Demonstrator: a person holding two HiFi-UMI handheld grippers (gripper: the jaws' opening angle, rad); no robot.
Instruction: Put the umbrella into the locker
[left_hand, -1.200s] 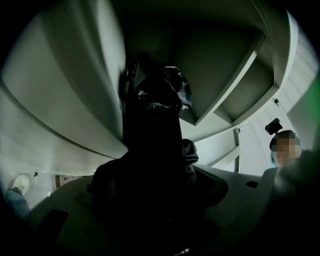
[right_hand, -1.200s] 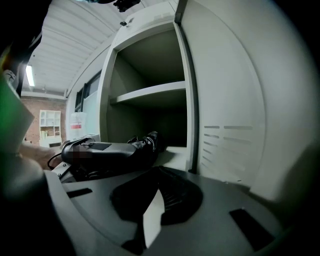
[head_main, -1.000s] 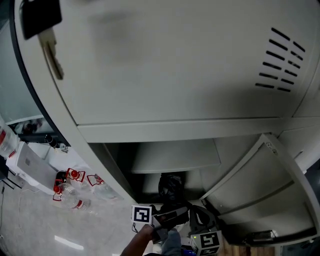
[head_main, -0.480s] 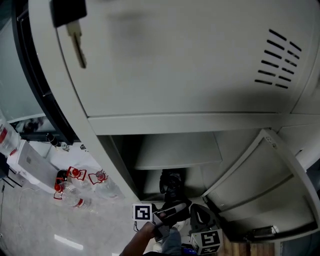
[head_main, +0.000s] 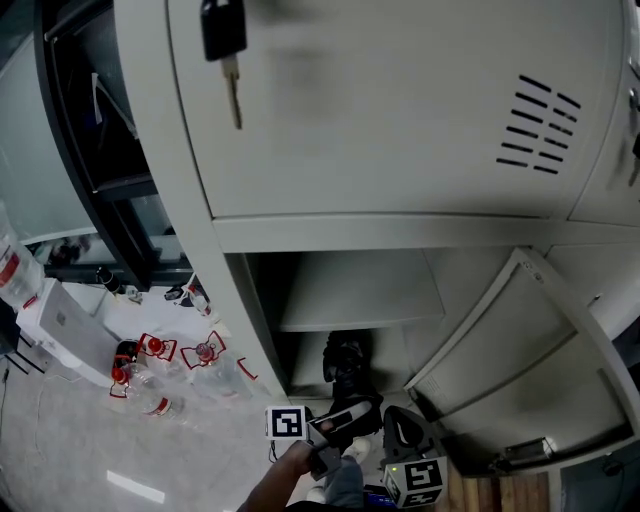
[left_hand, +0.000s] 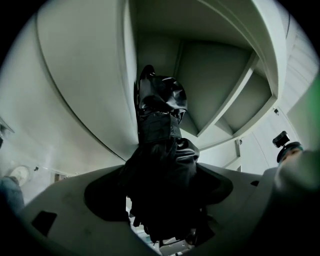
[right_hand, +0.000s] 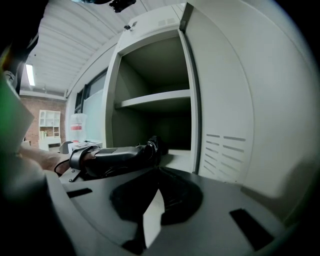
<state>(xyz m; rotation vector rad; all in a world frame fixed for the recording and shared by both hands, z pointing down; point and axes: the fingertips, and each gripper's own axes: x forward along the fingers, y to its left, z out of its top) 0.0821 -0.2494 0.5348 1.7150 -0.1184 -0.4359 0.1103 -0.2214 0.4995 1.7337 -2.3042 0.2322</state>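
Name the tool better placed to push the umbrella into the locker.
Left. The left tool is shut on the black umbrella, whose far end points into the open locker; the right tool is shut and empty, off to the side.

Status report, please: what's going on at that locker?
Left gripper shut on umbrella. Right gripper shut, empty. Umbrella tip at the open locker, under its shelf. Nothing seen blocking.

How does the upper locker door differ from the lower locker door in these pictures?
The upper pale grey metal locker door is closed; the lower pale grey metal locker door stands swung open. The upper door carries a black-headed key in its lock; no key shows on the lower door. Both have vent slits.
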